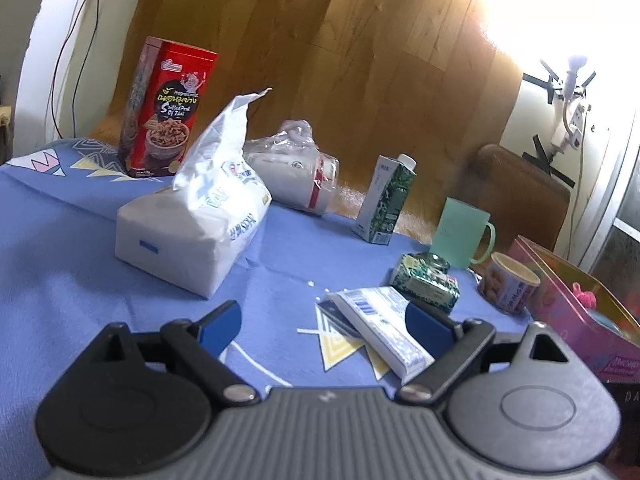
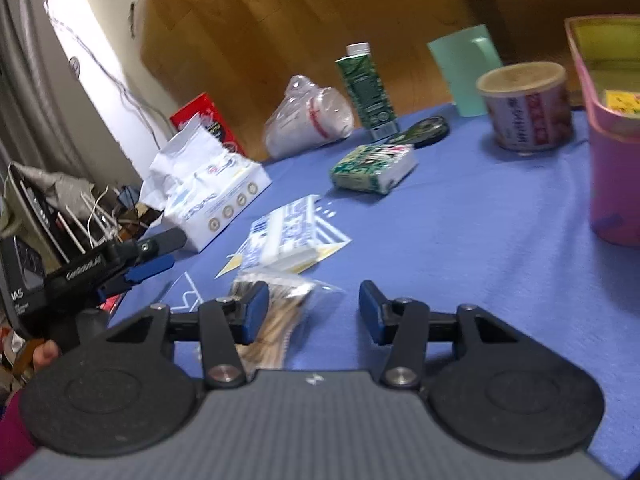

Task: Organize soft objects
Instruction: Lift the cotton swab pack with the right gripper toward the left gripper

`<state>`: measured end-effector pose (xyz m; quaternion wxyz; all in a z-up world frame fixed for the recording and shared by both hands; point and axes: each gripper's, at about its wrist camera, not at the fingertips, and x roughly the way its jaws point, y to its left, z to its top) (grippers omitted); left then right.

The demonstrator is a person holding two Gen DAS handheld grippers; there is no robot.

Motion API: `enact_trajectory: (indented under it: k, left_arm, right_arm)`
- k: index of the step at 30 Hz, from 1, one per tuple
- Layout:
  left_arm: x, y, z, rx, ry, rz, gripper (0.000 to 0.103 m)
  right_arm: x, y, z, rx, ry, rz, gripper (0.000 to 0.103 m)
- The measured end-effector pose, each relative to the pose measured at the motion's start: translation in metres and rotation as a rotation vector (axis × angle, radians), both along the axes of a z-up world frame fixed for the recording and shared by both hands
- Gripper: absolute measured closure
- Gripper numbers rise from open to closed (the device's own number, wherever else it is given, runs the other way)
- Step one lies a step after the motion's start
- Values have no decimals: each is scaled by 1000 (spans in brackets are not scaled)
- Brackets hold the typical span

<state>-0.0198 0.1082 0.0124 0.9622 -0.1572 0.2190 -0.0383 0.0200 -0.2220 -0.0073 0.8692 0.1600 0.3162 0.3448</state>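
Tissue packs are noted as the soft items on the blue cloth [image 1: 72, 240]. The big pack [image 1: 192, 224] lies at the left with a sheet standing up from its slot; a flat white-and-blue pack [image 1: 380, 320] lies near centre; a green pack [image 1: 426, 282] lies just beyond it, close to the can [image 1: 510, 286] and the pink bin [image 1: 576, 300].

Left gripper [image 1: 324, 320]: jaws are held wide apart, nothing between the pads; its right finger overlaps the flat pack in the view, and contact cannot be told.

Right gripper [image 2: 314, 310]: jaws are parted, with nothing pressed between them. A clear bag [image 2: 276, 320] of pale brown contents lies on the cloth beside the left pad; whether it touches is unclear through motion blur.

Handling, judged:
- All packs are taken to be light and compressible, so a firm squeeze is tolerated.
- Film wrappers are likely slippery; a grip across the narrow width, at mid-length, is preferred over the ends.
- The flat pack is thin and lies flush, so the pads must be brought low to the cloth.
- The big pack is probably too wide for one gripper on its long side; the short side is suggested, and the loose sheet is avoided, since it would pull out.
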Motion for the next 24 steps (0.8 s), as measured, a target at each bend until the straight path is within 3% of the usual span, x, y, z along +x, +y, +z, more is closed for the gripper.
enact_trajectory:
  k: [7, 15, 24]
  left_arm:
    - [0, 1, -1, -8, -4, -22, 10]
    - [1, -6, 0, 23, -14, -70, 9]
    - [0, -3, 1, 8, -29, -99, 9]
  right_arm:
    - [3, -8, -3, 52, 25, 4, 50]
    - [2, -6, -2, 37, 13, 27, 49]
    - [-1, 1, -1, -1, -16, 28, 48]
